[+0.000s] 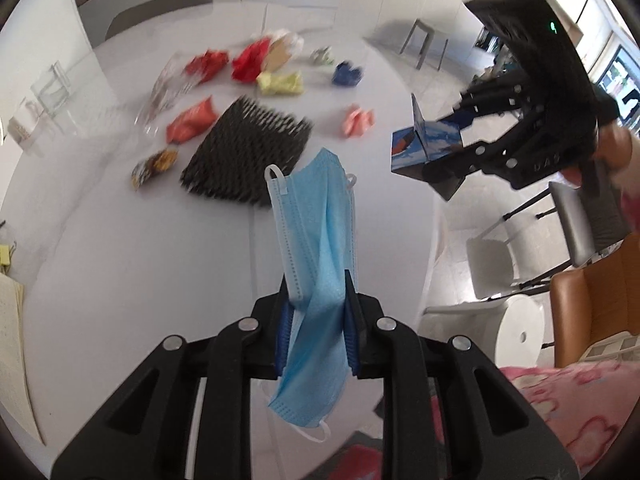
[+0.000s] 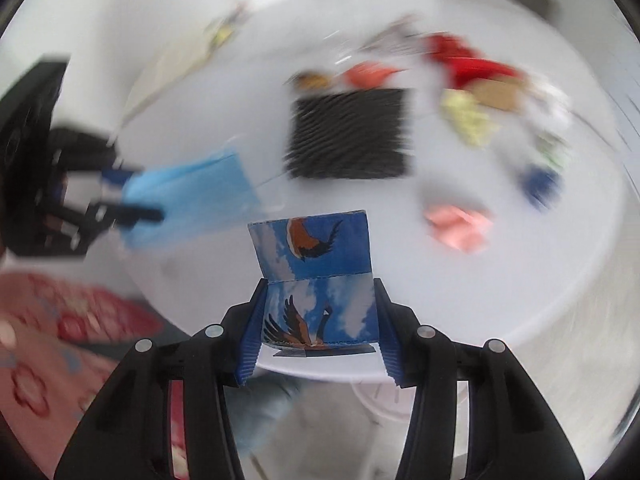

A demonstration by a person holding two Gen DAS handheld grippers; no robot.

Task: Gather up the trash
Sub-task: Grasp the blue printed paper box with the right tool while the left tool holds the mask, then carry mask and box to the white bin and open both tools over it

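Left tongs (image 1: 316, 320) pinching blue face mask (image 1: 316, 240); right tongs (image 2: 320, 320) clamping bird-print carton (image 2: 316, 280), both above near bench (image 1: 120, 260) edge. Keep both pinches firm while carrying; mask dangles loosely.

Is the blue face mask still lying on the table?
No: the face mask is clamped between the left gripper's fingers, hanging above the white table.
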